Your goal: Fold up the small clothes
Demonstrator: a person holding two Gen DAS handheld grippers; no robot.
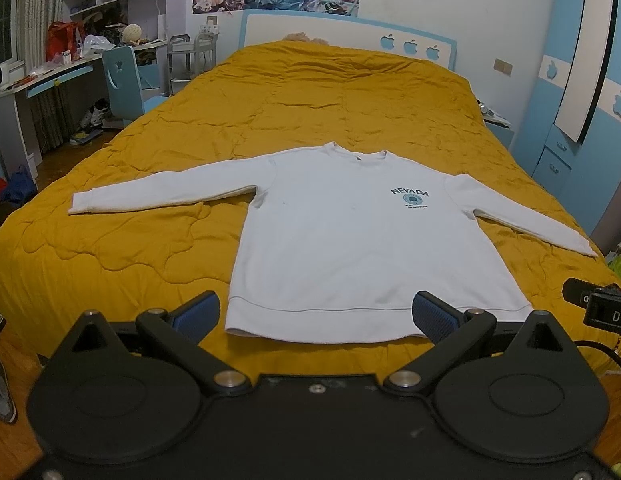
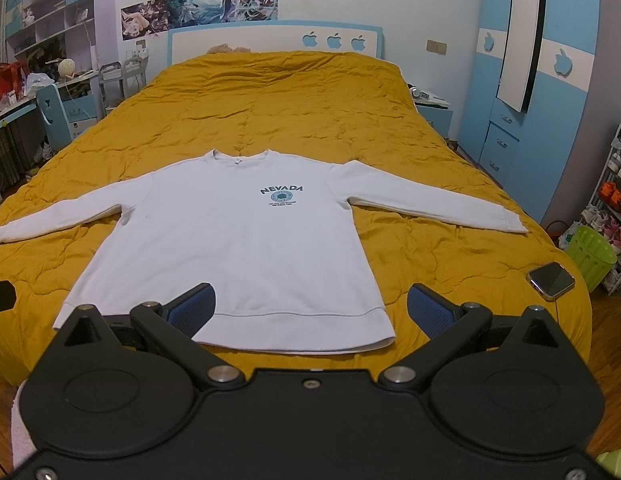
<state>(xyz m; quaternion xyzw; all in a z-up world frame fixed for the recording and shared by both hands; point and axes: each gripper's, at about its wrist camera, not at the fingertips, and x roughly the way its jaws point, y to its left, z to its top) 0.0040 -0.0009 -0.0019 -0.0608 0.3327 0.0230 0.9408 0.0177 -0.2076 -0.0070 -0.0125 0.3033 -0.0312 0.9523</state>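
Observation:
A white long-sleeved sweatshirt with a "NEVADA" print lies flat, front up, on the yellow quilt, both sleeves spread out to the sides and the hem nearest me. It also shows in the right wrist view. My left gripper is open and empty, held just before the hem. My right gripper is open and empty, just before the hem's right part. Neither touches the cloth.
A phone lies on the quilt's near right corner. A green basket and a shoe rack stand on the floor at the right. A desk and chair stand left of the bed, a blue wardrobe right.

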